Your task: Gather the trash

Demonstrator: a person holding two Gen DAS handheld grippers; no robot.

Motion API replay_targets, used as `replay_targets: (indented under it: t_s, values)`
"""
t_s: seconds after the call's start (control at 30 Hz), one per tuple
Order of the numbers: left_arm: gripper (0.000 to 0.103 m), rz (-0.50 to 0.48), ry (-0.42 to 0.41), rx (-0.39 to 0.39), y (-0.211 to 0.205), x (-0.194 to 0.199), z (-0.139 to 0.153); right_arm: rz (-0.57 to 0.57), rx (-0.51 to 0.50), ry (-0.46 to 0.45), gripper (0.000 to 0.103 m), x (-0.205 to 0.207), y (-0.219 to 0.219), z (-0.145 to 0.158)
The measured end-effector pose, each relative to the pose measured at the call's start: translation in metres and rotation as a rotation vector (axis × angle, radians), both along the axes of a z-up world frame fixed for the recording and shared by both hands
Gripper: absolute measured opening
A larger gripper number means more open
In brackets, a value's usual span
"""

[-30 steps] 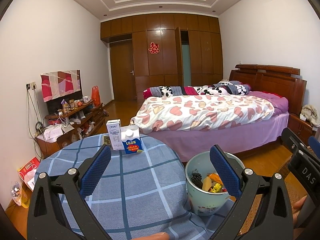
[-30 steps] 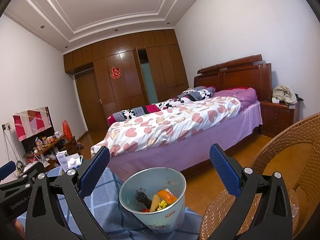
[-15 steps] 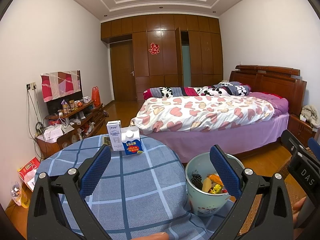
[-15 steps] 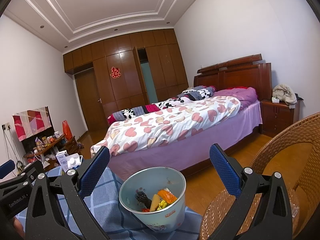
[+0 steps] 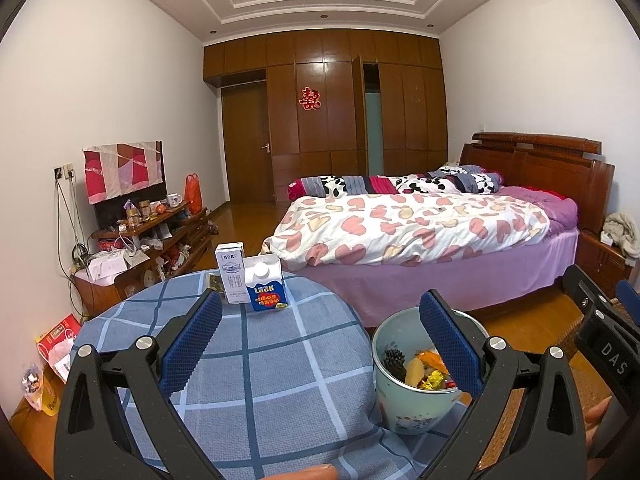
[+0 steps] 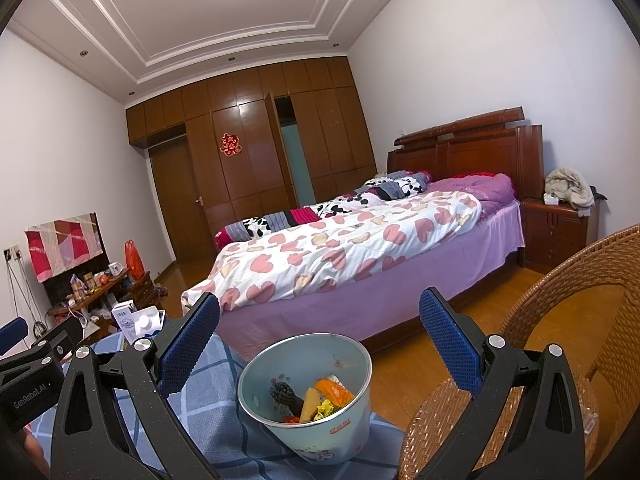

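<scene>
A pale blue trash bucket (image 5: 416, 408) with wrappers and scraps inside stands at the right edge of a round table with a blue checked cloth (image 5: 260, 380); it also shows in the right wrist view (image 6: 308, 428). Two cartons stand at the table's far side: a white milk carton (image 5: 231, 273) and a blue-and-white LOOK carton (image 5: 265, 287). My left gripper (image 5: 320, 344) is open and empty above the table. My right gripper (image 6: 320, 344) is open and empty above the bucket.
A bed (image 5: 420, 232) with a heart-print quilt lies beyond the table. A wicker chair (image 6: 560, 340) stands at the right. A cluttered TV stand (image 5: 148, 236) lines the left wall. Bags lie on the floor (image 5: 56, 344) at the left.
</scene>
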State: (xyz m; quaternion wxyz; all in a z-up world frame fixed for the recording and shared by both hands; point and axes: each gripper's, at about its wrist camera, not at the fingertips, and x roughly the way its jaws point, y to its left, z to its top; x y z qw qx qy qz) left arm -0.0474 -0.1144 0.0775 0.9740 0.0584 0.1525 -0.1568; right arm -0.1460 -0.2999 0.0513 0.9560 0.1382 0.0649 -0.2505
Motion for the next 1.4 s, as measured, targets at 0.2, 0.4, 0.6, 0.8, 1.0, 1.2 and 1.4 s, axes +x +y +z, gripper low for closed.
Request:
replay_targets:
  t_s: [0.2,0.4,0.6,0.8,1.0,1.2,1.4]
  values:
    - [0.097,0.002,0.002,-0.002,0.0005,0.0011,0.0012,0.001,0.002,0.002,0.098,0.0006,0.0004,-0.0019]
    - [0.097,0.008,0.003,0.002,0.0008,0.0019,0.0012,0.004,0.003,0.003,0.098,0.0011,0.0007,-0.003]
    - [0.097,0.005,-0.007,-0.002,0.0009,0.0011,0.0026,0.005,0.005,0.005,0.098,0.0006,0.0019,-0.0038]
    - [0.097,0.01,-0.017,0.009,-0.0033,-0.001,0.0025,0.006,0.007,0.007,0.098,0.0007,0.0018,-0.0038]
    - [0.097,0.009,-0.014,-0.01,-0.0011,-0.0008,0.0045,0.004,0.007,0.008,0.098,0.0013,0.0017,-0.0039]
    - [0.097,-0.018,0.017,-0.029,0.0013,0.0023,0.0033,0.006,0.007,0.014,0.098,0.0021,0.0006,-0.003]
    - [0.097,-0.015,0.016,-0.019,-0.0011,0.0023,0.0011,0.006,0.01,0.016,0.098,0.0023,0.0,-0.0034]
